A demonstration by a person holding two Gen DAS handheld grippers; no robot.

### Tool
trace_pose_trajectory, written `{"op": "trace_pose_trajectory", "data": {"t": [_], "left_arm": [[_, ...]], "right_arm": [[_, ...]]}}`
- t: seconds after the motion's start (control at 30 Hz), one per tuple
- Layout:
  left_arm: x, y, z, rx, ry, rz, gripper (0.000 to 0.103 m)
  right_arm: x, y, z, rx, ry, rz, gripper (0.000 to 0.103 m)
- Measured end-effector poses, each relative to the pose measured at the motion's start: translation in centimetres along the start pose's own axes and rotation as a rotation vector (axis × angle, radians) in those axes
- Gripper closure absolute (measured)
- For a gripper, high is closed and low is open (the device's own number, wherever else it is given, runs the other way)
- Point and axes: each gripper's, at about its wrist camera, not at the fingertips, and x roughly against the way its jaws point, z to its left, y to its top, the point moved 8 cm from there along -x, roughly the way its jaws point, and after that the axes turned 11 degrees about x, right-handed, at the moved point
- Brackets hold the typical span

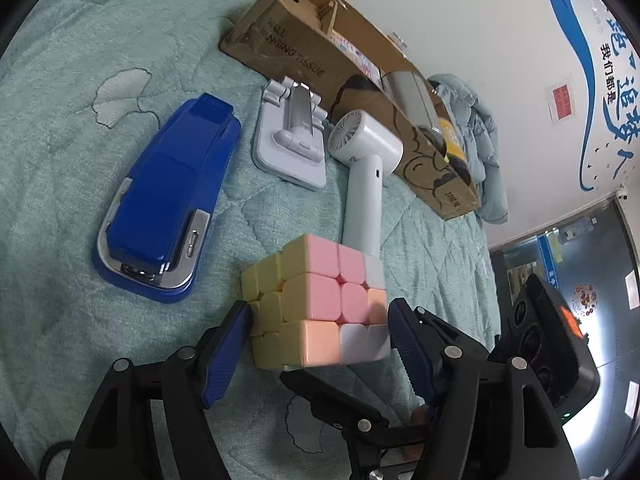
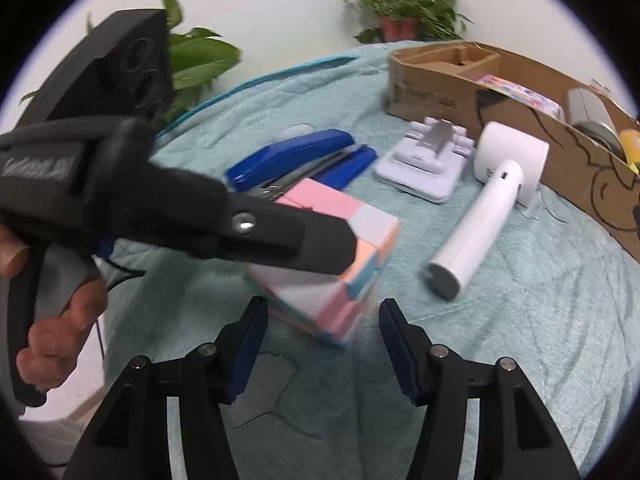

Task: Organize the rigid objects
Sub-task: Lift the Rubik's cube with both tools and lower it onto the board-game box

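A pastel puzzle cube point(image 1: 320, 304) sits between the blue pads of my left gripper point(image 1: 320, 316), which is shut on it, just above the green quilt. In the right wrist view the cube point(image 2: 332, 276) is held by the left gripper's black finger point(image 2: 288, 236). My right gripper point(image 2: 322, 336) is open and empty just in front of the cube. A blue stapler point(image 1: 168, 208), a white phone stand point(image 1: 290, 140) and a white hand-held fan point(image 1: 364, 168) lie on the quilt beyond. A long cardboard box point(image 1: 320, 52) stands behind them.
The box holds a grey roll point(image 1: 412, 100), a yellow item point(image 1: 452, 140) and printed packets. A pale blue jacket point(image 1: 480, 140) lies past the box. Potted plants point(image 2: 400, 4) stand by the wall. The bed's edge is at left in the right wrist view.
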Motion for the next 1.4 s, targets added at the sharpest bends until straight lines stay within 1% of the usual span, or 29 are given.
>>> {"op": "trace_pose_trajectory", "data": {"t": [0.03, 0.07, 0.1, 0.23, 0.4, 0.5, 0.63, 0.73, 0.77, 0.87, 0.93, 1.07, 1.13, 1.23, 1.3, 1.4], "left_arm": [[-0.2, 0.0, -0.1, -0.004, 0.003, -0.002, 0.034], [-0.2, 0.0, -0.3, -0.015, 0.011, -0.014, 0.034], [-0.3, 0.0, -0.3, -0.025, 0.018, -0.017, 0.034], [0.2, -0.1, -1.2, -0.062, 0.018, -0.034, 0.036], [1.7, 0.1, -3.7, -0.143, 0.016, -0.082, 0.036], [2.8, 1.0, -5.7, -0.198, -0.002, -0.113, 0.036], [4.2, 3.3, -8.9, -0.263, -0.034, -0.141, 0.036], [4.8, 5.6, -11.7, -0.328, -0.051, -0.164, 0.036], [4.8, 6.4, -12.3, -0.334, -0.051, -0.165, 0.036], [4.8, 9.0, -14.9, -0.385, -0.044, -0.184, 0.036], [4.6, 10.5, -16.0, -0.401, -0.045, -0.186, 0.036], [3.3, 14.1, -17.3, -0.398, -0.048, -0.170, 0.036], [2.3, 15.7, -17.4, -0.389, -0.046, -0.157, 0.037], [0.7, 18.0, -17.0, -0.357, -0.043, -0.133, 0.037], [-0.5, 19.5, -16.5, -0.328, -0.044, -0.109, 0.037], [-2.0, 20.9, -15.7, -0.306, -0.041, -0.082, 0.037]], "right_arm": [[-0.2, 0.1, 0.0, -0.010, 0.006, 0.001, 0.045], [-0.5, 0.3, 0.0, -0.018, 0.000, 0.003, 0.042], [-0.6, 0.4, 0.0, -0.015, -0.021, 0.007, 0.042], [-0.4, 0.6, 0.1, -0.037, -0.058, -0.003, 0.042], [1.3, 1.5, 0.1, -0.025, -0.120, -0.034, 0.042], [2.9, 3.0, -0.6, -0.020, -0.165, -0.067, 0.042], [4.6, 5.6, -2.1, -0.014, -0.220, -0.105, 0.042], [5.8, 7.7, -3.5, 0.000, -0.262, -0.143, 0.043], [6.2, 8.6, -4.3, -0.001, -0.279, -0.151, 0.043], [6.7, 10.6, -6.3, -0.020, -0.292, -0.166, 0.043], [7.1, 11.7, -7.4, -0.020, -0.302, -0.174, 0.043], [6.4, 14.0, -10.8, -0.049, -0.291, -0.177, 0.043], [5.6, 14.8, -11.9, -0.043, -0.289, -0.169, 0.043], [3.9, 16.0, -13.8, -0.038, -0.275, -0.142, 0.043], [2.8, 16.3, -14.8, -0.040, -0.259, -0.119, 0.043], [2.0, 16.4, -15.5, -0.026, -0.249, -0.083, 0.043]]}}
